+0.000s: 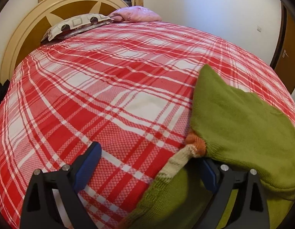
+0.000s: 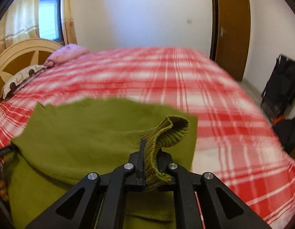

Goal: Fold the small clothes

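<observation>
Folding a small green knit sweater (image 2: pixel 74 133) on the bed (image 1: pixel 113 87), near its foot-side edge, well away from the headboard (image 1: pixel 23 38) and the pillows (image 1: pixel 78 23).

Right hand-held gripper (image 2: pixel 150 159) clamping a ribbed cuff (image 2: pixel 166 133) of the sweater, jaws nearly together with the rib bunched between them. Cuff standing up above the sweater body, sleeve draping back toward the body. Background blurring in the right wrist view, sweater edge smearing too.

Left hand-held gripper (image 1: pixel 147 164) standing wide, nothing pinched. Left finger (image 1: pixel 88 164) sitting over bare plaid bedspread, beside the sweater. Right finger (image 1: pixel 209 173) mostly hiding under a green fold; cannot tell whether touching cloth. Orange and cream striped trim (image 1: pixel 193 148) lying between the jaws' span, at the sweater's near edge.

Handling, judging only: soft, light, floppy knit; stretching under pull, sagging wherever unsupported, not sliding much on the woven bedspread. Thick ribbing giving the firmest bite, so gripping at cuffs, hem or neckline trim rather than the loose middle. Single-point lifting likely dragging the body along and bunching it, so pinning or holding a second corner with the free gripper seeming wise. Snagging loops on the finger edges being a small risk.

Step in hand, probably: carrying the sleeve across the body for the fold. Fold looking early, body not yet squared.
</observation>
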The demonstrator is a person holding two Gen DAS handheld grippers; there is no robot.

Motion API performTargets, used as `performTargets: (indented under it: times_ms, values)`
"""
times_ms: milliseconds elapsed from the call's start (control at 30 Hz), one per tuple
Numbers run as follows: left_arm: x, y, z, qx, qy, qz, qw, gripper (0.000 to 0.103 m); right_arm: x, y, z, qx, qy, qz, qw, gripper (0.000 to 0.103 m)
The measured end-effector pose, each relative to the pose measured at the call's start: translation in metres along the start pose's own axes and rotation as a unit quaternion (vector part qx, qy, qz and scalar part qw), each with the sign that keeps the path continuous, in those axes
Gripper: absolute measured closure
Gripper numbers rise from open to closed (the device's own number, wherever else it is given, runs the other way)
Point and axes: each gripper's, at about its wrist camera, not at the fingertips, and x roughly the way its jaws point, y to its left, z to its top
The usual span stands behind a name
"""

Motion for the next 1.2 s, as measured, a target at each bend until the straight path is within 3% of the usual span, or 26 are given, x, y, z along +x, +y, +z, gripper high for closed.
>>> performTargets:
  times_ms: [200, 267, 433, 533, 567, 633, 700, 733, 767, 800, 967, 1100, 1200]
  values:
    - [0.0, -0.002, -0.002, 0.009, 0.001, 0.007, 0.9999, 0.005, 0.019, -0.01, -0.01, 0.009, 0.059, 0.008, 0.998, 0.09]
    - [0.0, -0.003, -0.002, 0.012, 0.002, 0.005, 0.9999, 0.004, 0.017, -0.013, -0.011, 0.015, 0.058, 0.005, 0.998, 0.073]
    - [-0.005, 0.001, -0.008, 0.029, 0.004, -0.007, 0.9995, 0.002, -0.008, -0.029, -0.028, 0.047, 0.057, 0.015, 0.997, 0.069]
    - [-0.014, 0.007, -0.014, 0.043, -0.002, -0.008, 0.999, 0.002, -0.03, -0.041, -0.036, 0.085, 0.046, -0.024, 0.995, 0.034]
    - [-0.018, 0.01, -0.017, 0.045, -0.007, -0.007, 0.9989, 0.002, -0.039, -0.047, -0.039, 0.106, 0.036, -0.035, 0.993, 0.033]
    - [-0.029, 0.014, -0.021, 0.05, -0.025, -0.004, 0.9984, 0.002, -0.057, -0.057, -0.044, 0.147, 0.008, -0.041, 0.988, 0.033]
    - [-0.04, 0.014, -0.02, 0.055, -0.052, 0.001, 0.9971, 0.002, -0.065, -0.054, -0.04, 0.144, -0.009, -0.025, 0.989, 0.033]
    - [-0.045, 0.012, -0.018, 0.058, -0.066, 0.001, 0.9961, 0.002, -0.067, -0.047, -0.036, 0.125, -0.017, -0.023, 0.992, 0.041]
    - [-0.051, 0.008, -0.014, 0.063, -0.08, -0.002, 0.9948, 0.002, -0.068, -0.035, -0.03, 0.095, -0.023, -0.031, 0.995, 0.065]
    - [-0.056, 0.002, -0.009, 0.069, -0.091, -0.01, 0.9935, 0.002, -0.066, -0.028, -0.026, 0.076, -0.023, -0.032, 0.996, 0.075]
    - [-0.055, -0.03, 0.01, 0.091, -0.098, -0.012, 0.991, 0.002, -0.036, -0.001, -0.013, 0.054, 0.009, 0.006, 0.998, 0.077]
    - [-0.031, -0.057, 0.008, 0.127, -0.064, 0.009, 0.9898, 0.002, -0.004, 0.008, -0.024, 0.057, 0.059, 0.014, 0.997, 0.077]
    - [-0.019, -0.063, 0.0, 0.136, -0.04, 0.006, 0.9898, 0.002, -0.001, 0.013, -0.032, 0.041, 0.045, 0.002, 0.998, 0.076]
